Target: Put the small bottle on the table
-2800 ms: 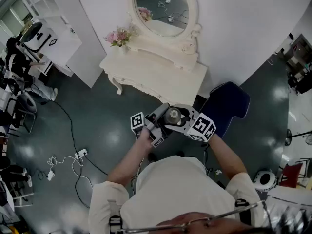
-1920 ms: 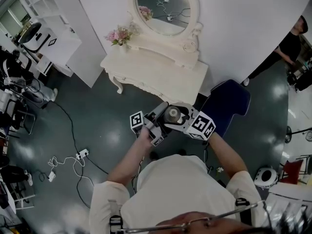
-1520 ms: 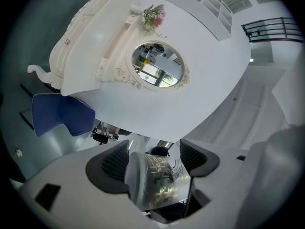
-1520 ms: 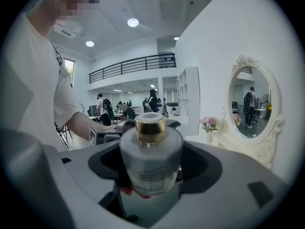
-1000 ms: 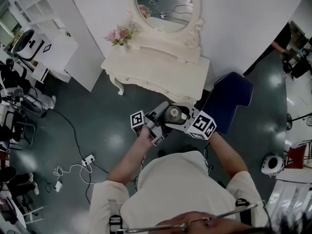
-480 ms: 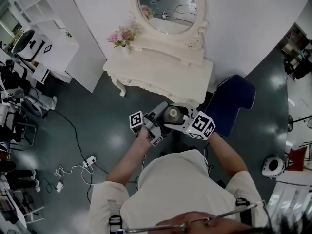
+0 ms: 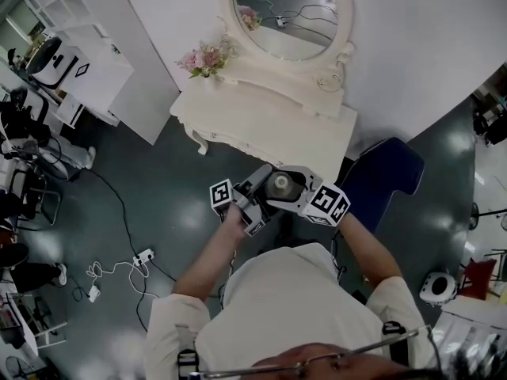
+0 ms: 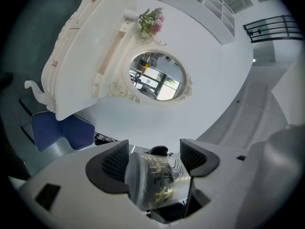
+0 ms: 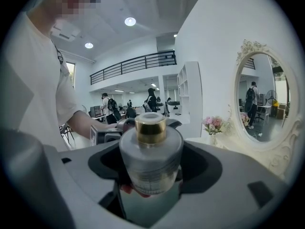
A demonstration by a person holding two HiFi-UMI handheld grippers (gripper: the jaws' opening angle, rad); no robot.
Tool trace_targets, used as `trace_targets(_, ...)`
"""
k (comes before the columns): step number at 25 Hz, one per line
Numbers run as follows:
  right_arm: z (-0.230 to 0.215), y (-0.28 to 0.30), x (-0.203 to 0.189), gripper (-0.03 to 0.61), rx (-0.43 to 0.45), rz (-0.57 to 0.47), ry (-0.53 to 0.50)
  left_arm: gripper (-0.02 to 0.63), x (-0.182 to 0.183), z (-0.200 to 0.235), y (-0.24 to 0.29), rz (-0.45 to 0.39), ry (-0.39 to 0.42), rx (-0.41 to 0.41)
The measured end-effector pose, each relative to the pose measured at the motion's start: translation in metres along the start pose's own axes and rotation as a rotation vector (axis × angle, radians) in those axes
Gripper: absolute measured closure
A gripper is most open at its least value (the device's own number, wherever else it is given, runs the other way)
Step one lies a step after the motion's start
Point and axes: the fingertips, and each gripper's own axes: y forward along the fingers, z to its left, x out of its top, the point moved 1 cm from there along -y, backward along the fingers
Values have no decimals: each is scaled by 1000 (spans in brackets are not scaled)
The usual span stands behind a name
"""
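Plainly off the white dressing table [image 7: 265, 129], the small bottle [image 9: 150, 163] is held in the air in front of the person's chest, with both grippers closed on it from opposite sides. In the head view only its round top shows, since the two sets of jaws cover its body, and how far it sits above the dark floor [image 7: 158, 204] cannot be judged. The right gripper [image 9: 152, 159] has its jaws tight against the frosted body, one on each side. The bottle stands upright there with its gold cap [image 9: 150, 128] in full view, but its base sinks behind the gripper's housing. A reddish patch beneath it is too cut off to identify. The left gripper [image 8: 155, 151] likewise has its ribbed dark pads [image 8: 116, 162] pressed to the bottle, which lies crosswise in that view. There it shows a translucent wall with gold and black print too small to read. Its cap cannot be made out there, and its lower end is lost behind the housing. Beyond the grippers, the table carries an oval mirror [image 7: 293, 14] and pink flowers [image 7: 204, 58]. A blue chair [image 7: 388, 184] is partly hidden behind the right forearm.
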Motion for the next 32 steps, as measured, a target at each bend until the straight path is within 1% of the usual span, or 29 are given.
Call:
trace_targets(12,-87,-1,6,236,68,-5,-23,276,58,2,65,-57,38,-1)
trace_targets(17,-113,-3,-5,236,79,10,-15,276,74,15,83,-66,49,20)
trace_targets(24,-137,-5,-5,236,78,17,-1,276,89,20,101,-78,27,20)
trace_targets(32,-173,23,2,236,34,19,18,276,131,15,113,-31,10,31)
